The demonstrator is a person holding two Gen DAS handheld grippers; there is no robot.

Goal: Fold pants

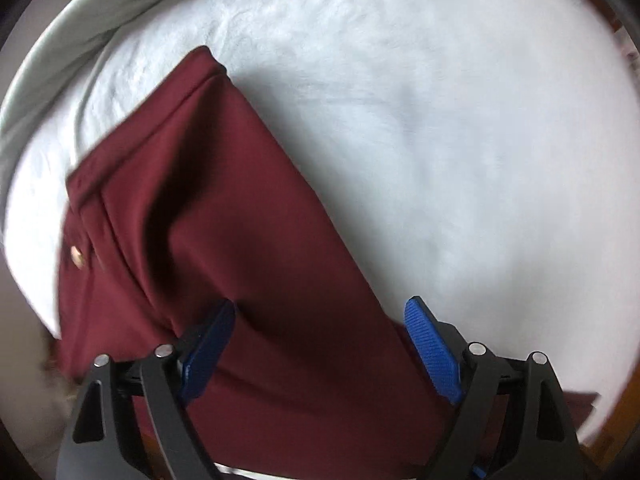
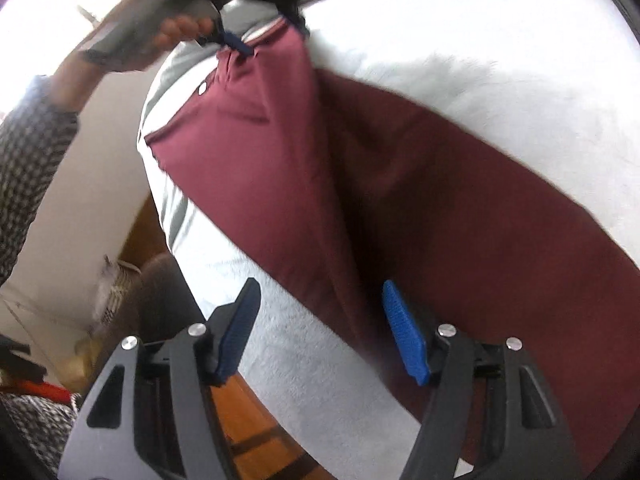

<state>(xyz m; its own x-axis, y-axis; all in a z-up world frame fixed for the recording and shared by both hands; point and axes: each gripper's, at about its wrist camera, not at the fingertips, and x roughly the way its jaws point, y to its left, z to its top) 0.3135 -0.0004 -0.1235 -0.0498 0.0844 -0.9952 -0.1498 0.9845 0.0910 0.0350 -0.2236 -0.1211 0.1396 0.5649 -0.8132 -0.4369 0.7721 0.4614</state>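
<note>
Maroon pants (image 1: 224,208) lie on a white bed cover (image 1: 460,140). Their waistband (image 1: 140,120) points to the upper left and a brass button (image 1: 76,258) sits at the left edge. My left gripper (image 1: 322,304) hangs straight above the pants with its blue pads (image 1: 432,348) wide apart and touching no cloth. In the right wrist view the pants (image 2: 400,184) run from upper left to lower right. There a hand holds the left gripper (image 2: 236,44) at the waistband. My right gripper (image 2: 320,284) is open over the pants' near edge, with nothing pinched.
A grey-green sheet (image 1: 80,20) borders the bed cover at the upper left. Past the bed's near edge there is wooden floor (image 2: 256,432), with a basket-like object (image 2: 116,288) at the left. A person's patterned sleeve (image 2: 28,168) reaches in from the left.
</note>
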